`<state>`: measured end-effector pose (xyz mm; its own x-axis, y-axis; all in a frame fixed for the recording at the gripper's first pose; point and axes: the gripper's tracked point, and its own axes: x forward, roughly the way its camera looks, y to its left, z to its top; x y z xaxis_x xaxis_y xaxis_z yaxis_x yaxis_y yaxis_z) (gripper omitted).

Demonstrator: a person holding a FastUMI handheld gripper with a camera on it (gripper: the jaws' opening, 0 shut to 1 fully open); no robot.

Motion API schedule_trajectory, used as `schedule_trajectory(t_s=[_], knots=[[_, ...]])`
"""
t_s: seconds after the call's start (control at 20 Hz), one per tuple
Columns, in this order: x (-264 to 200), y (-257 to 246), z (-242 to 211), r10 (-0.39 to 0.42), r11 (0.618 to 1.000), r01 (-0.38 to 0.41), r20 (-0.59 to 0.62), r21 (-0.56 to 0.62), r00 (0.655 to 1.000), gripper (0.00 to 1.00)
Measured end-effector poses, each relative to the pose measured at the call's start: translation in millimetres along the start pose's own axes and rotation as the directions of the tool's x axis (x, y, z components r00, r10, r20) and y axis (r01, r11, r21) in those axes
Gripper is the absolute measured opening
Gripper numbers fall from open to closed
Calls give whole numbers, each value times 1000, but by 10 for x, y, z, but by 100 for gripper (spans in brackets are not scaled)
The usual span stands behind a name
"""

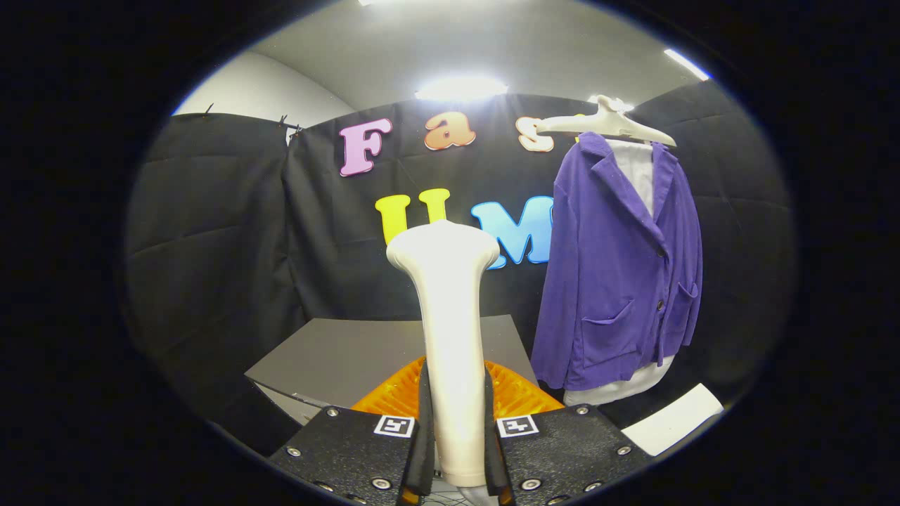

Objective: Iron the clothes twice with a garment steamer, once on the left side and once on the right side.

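Note:
A cream-white garment steamer (450,330) stands upright between my fingers, its broad head rising well above them. My gripper (455,414) is shut on the steamer's handle, both fingers pressing its sides. To the right and beyond the fingers hangs a purple jacket (619,281) over a white shirt (636,176) on a white hanger (605,123). The steamer is apart from the jacket, left of it.
A grey table (351,358) lies just ahead of the fingers, with an orange ribbed holder (510,393) right behind the steamer. A white flat piece (675,418) lies low at the right, below the jacket. Black cloth walls close off the booth.

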<state>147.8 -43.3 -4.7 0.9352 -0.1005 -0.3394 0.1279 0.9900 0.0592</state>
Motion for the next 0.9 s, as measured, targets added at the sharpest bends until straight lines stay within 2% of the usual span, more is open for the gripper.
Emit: schedule_trajectory(t_s=[0.2, 0.45, 0.9], knots=[[-347, -152, -55, 12, 1000, -10, 84, -19, 996, 28], [-603, -327, -6, -16, 999, 22, 168, -33, 986, 28], [-511, -736, 527, -93, 995, 98, 276, -4, 957, 28]])
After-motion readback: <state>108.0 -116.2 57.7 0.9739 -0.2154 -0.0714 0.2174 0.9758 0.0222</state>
